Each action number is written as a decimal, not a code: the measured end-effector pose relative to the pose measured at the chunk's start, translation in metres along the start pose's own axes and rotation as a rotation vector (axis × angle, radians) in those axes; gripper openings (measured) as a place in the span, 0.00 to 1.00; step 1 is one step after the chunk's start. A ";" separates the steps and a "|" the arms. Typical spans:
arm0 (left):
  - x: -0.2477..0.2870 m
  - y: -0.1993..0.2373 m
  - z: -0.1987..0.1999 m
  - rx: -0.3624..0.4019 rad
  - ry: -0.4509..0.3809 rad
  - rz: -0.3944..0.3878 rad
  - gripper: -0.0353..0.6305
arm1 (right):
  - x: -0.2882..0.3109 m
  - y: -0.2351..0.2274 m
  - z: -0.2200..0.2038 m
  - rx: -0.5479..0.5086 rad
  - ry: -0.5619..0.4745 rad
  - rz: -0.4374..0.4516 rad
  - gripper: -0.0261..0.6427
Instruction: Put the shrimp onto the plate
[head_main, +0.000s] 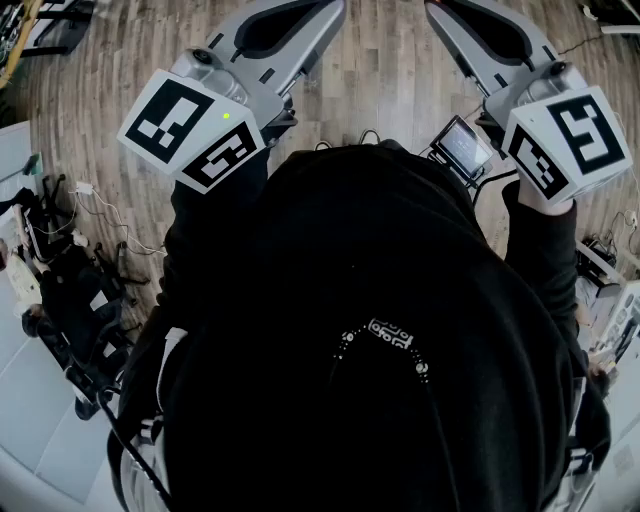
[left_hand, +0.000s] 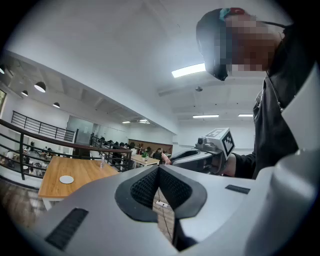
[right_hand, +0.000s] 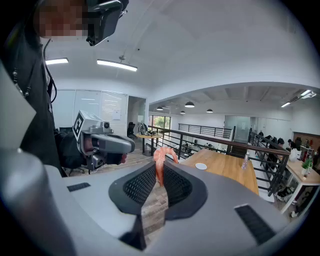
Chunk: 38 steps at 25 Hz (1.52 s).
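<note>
Currently the right gripper (right_hand: 160, 167) is recorded with its fingers (right_hand: 141, 184) clamped on the shrimp (right_hand: 159, 156). The pink body is pinched at the pad tips, and its curled end stands above them. The left gripper (left_hand: 158, 168) is noted with fingers (left_hand: 144, 186) closed tip to tip, nothing between them.

Both tools are held up in front of the person's dark torso, side by side and well apart, over a wooden floor (head_main: 390, 70). No work surface is seen beneath them in the head view.

Further out, a wooden bench (right_hand: 227, 170) is seen beside a black railing (right_hand: 226, 141), and a small white disc (right_hand: 201, 166) lies on it. This is judged to be the plate, though it is too small to confirm.

Progress: pickup is judged done, the shrimp being secured and held in the air. Remaining: carry to the bench, lowering over the disc, release. The shrimp and the disc are well apart, so placement is judged not yet begun.
</note>
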<state>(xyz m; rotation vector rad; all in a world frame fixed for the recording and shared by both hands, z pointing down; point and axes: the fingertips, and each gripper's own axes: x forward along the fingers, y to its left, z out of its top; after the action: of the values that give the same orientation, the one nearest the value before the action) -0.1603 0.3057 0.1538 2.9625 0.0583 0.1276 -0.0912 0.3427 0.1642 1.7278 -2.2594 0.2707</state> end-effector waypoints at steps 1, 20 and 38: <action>0.002 -0.001 0.000 0.000 0.002 -0.003 0.06 | -0.001 -0.002 0.000 0.001 -0.002 -0.001 0.13; 0.039 -0.013 -0.010 -0.009 0.035 -0.003 0.06 | -0.023 -0.033 -0.004 0.078 -0.076 0.037 0.13; 0.085 -0.014 -0.027 -0.027 0.079 -0.024 0.06 | -0.041 -0.091 -0.024 0.142 -0.111 -0.044 0.13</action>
<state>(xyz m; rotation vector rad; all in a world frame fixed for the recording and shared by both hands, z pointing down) -0.0787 0.3278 0.1844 2.9279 0.1010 0.2408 0.0094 0.3631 0.1712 1.9049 -2.3269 0.3412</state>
